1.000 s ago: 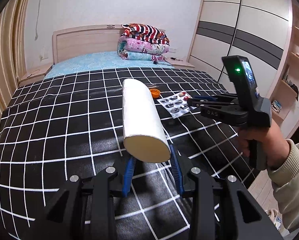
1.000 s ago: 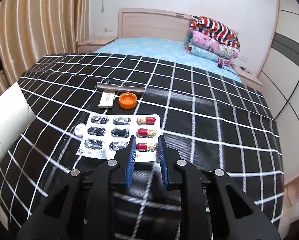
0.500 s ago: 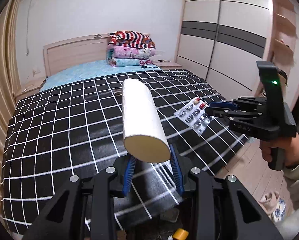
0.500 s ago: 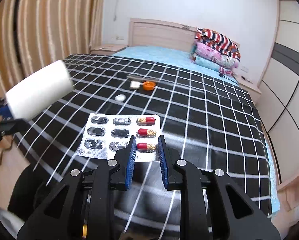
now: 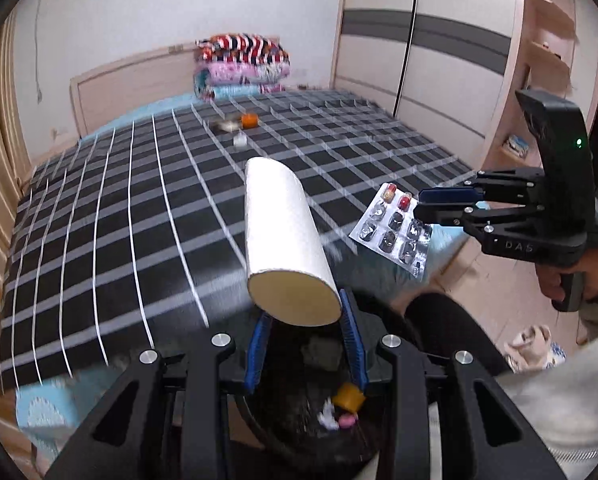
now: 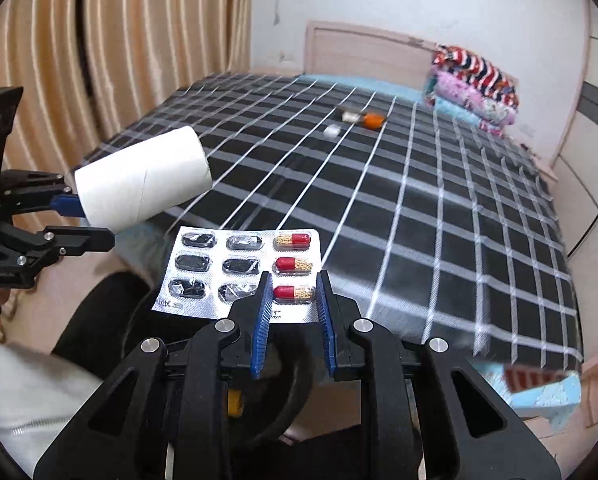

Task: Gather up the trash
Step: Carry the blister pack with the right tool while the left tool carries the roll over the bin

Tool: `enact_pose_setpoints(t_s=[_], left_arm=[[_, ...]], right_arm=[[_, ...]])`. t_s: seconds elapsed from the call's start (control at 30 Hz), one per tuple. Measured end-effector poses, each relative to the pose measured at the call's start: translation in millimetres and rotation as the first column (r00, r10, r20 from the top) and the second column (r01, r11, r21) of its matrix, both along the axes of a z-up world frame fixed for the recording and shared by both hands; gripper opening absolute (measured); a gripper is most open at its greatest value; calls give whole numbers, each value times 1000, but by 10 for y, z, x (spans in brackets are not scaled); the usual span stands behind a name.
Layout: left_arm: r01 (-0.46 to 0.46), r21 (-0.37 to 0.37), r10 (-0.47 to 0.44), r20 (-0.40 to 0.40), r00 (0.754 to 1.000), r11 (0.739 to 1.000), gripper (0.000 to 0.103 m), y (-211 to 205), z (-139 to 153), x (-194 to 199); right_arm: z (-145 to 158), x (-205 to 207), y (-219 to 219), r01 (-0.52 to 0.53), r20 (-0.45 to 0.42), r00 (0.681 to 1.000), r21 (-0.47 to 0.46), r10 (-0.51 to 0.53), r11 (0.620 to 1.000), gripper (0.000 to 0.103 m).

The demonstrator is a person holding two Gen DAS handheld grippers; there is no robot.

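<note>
Left wrist view
Left gripper [image 5: 305, 336]: sitting at 6 o'clock, its blue pads clamping the near end of the paper tube [image 5: 283, 236].
Paper tube: white, pointing up toward 12 o'clock and hanging over the near edge of the bed [image 5: 111, 216].
Bin [image 5: 299, 432]: lying right under the left gripper at 6 o'clock, black inside, with a yellow piece and pink scraps showing in it.
Right gripper [image 5: 419, 204]: reaching in from 3 o'clock, a hand [image 5: 567, 280] wrapping its handle, its fingers pinching the right edge of the blister pack [image 5: 395, 232].
Blister pack: floating at 3 o'clock of the tube, clear of the bed cover, beyond the bed's corner.
Orange cap [image 5: 249, 120]: resting far up the bed at 12 o'clock, a small white piece [image 5: 239, 141] lying just at its 6 o'clock.
Folded quilts [image 5: 243, 66]: stacking up at 12 o'clock by the headboard.

Right wrist view
Right gripper [image 6: 293, 308]: sitting at 6 o'clock, gripping the near edge of the blister pack [image 6: 239, 272] between its blue pads.
Blister pack: three red capsules staying in its right column, the other pockets showing empty.
Left gripper [image 6: 65, 220]: coming in from 9 o'clock, clenching the paper tube [image 6: 143, 178].
Bed [image 6: 439, 220]: filling the area from 12 to 3 o'clock under a black checked cover.
Orange cap [image 6: 374, 120]: lying at 12 o'clock, blurred.
Curtain [image 6: 119, 40]: hanging at 10 o'clock.
</note>
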State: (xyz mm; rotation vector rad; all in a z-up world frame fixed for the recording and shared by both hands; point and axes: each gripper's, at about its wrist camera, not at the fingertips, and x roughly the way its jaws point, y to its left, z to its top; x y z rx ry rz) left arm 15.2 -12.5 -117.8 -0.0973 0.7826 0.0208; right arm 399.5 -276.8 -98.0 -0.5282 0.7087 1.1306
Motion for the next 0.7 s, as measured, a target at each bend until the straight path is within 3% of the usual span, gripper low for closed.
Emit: enact_pose_setpoints(t_s=[0.27,0.7], left_arm=[[37,-59,-43,-97,994,998,33,-137,-345,-169],[49,-90,-73,-298,952,995,33,-234,-1128,43]], right_arm=[[-444,-310,-26,-63,-95,994,-90,54,994,22],[-1254,-393,156,-94,-215,976,-258,38,962,22]])
